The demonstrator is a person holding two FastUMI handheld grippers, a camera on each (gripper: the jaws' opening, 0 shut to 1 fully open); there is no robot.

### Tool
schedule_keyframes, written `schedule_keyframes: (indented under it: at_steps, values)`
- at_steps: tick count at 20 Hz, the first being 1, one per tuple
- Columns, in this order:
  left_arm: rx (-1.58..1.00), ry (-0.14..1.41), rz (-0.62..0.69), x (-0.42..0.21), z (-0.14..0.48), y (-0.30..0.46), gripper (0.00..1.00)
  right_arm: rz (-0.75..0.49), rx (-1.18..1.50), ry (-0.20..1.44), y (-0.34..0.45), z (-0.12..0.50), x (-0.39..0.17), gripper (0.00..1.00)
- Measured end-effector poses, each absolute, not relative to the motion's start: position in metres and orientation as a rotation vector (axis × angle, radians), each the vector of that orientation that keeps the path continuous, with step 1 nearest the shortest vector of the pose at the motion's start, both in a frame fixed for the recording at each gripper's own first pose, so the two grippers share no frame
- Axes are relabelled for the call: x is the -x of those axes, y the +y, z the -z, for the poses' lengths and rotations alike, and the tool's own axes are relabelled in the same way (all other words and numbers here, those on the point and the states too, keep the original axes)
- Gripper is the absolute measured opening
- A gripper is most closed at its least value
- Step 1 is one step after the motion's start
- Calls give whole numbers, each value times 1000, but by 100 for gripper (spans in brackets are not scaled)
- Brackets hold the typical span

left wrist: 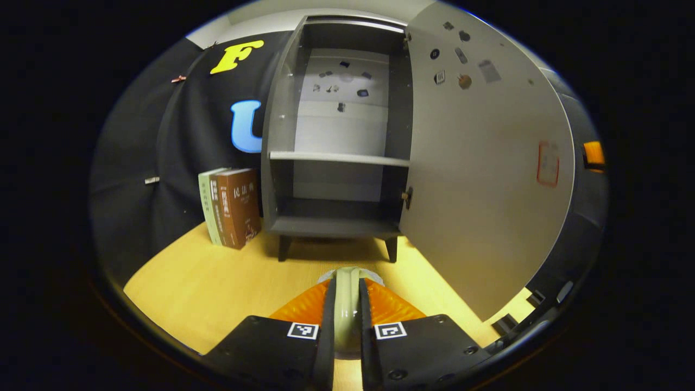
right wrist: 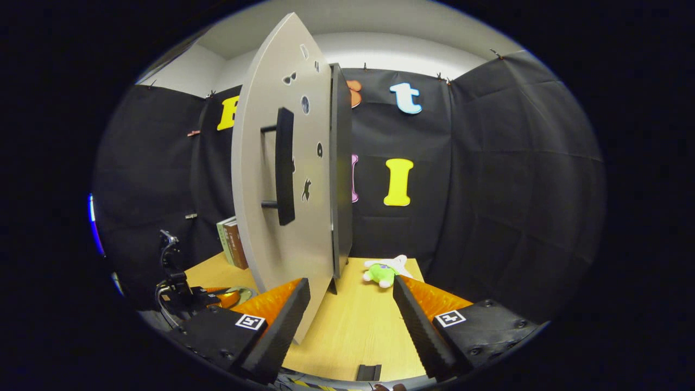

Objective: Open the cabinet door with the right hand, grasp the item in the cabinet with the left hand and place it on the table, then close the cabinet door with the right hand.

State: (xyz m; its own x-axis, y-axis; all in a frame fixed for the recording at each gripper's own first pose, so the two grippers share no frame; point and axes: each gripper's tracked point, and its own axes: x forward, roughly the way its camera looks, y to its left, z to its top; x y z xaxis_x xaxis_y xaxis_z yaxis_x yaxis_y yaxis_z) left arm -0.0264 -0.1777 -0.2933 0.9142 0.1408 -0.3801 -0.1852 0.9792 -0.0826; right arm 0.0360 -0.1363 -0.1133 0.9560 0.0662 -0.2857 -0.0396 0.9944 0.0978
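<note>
The grey cabinet [left wrist: 336, 217] stands on the wooden table [left wrist: 190, 282] with its door [left wrist: 478, 190] swung wide to the right; both shelves look bare. My left gripper [left wrist: 347, 285] is low over the table in front of the cabinet, shut on a pale round item [left wrist: 347, 315] seen edge-on, which looks like a dish or lid. In the right gripper view the door [right wrist: 271, 217] shows its outer face with a black bar handle [right wrist: 285, 165]. My right gripper [right wrist: 352, 285] is open, and the door's lower edge is close to its left finger [right wrist: 293, 309]. The left gripper [right wrist: 225, 297] sits low at the left.
Three upright books [left wrist: 231, 209] lean by the cabinet's left side. A green and white plush toy [right wrist: 383, 271] lies on the table [right wrist: 358, 326] right of the cabinet. Black cloth walls close the booth. The open door blocks the right side of the table.
</note>
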Motion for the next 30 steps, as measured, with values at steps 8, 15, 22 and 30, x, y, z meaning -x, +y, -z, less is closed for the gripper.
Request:
schedule_keyframes:
  at_steps: [8,15,22,30]
  values:
    - [124,443,-209,49,400,-197,24,-171,-15,456,-135,185,-48,98]
    - [98,460,-221,45,410,-182,28,-185,-21,451,-136,190,-62,98]
    - [-26,379,-195,47,355,-182,89,-163,-58,428,-144,179,-70,98]
    - [-87,166,-234,75,197,-182,96,-266,-114,399,-116,160,-62,98]
